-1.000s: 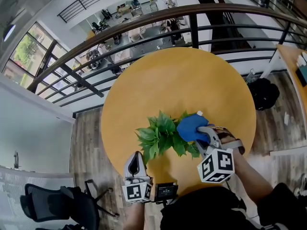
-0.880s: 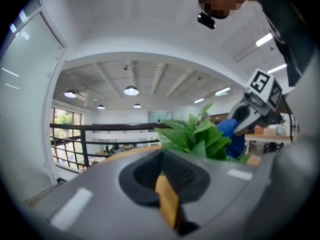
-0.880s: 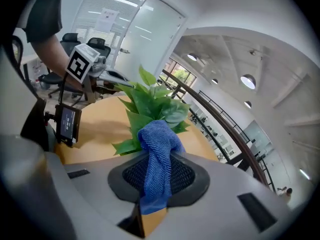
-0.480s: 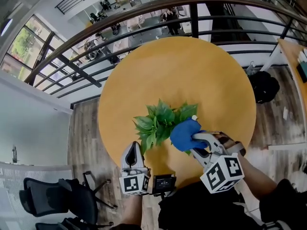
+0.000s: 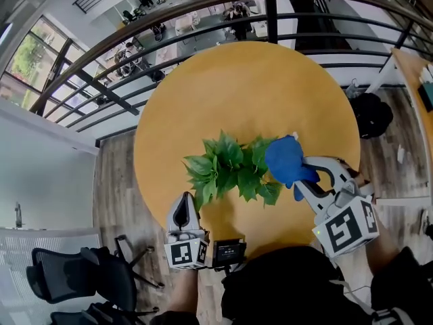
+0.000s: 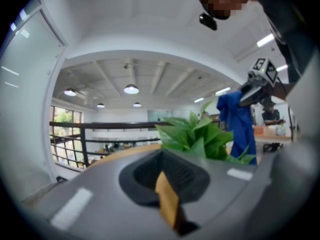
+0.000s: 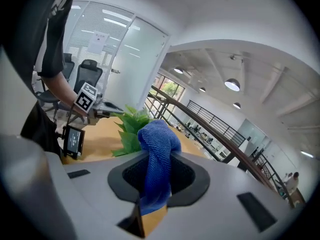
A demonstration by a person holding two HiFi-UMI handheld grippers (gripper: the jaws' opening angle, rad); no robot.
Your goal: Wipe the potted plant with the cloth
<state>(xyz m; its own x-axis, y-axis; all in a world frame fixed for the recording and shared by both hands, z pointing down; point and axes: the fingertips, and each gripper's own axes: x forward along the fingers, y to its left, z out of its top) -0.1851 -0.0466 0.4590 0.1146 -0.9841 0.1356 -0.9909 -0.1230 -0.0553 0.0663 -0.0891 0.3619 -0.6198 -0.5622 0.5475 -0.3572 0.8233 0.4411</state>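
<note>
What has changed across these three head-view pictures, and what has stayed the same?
The right gripper, shut on the blue cloth throughout, swept from the plant's right side toward the person, then out to the right; the cloth is now at the rightmost leaves. Nothing was let go. The potted plant and the left gripper stayed put.

Overhead, two low views, shared plant

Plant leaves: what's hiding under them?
Only the yellow table shows around the leafy plant. Its pot can't be seen; the leaves cover it. The blue cloth is at their right side, not underneath.
</note>
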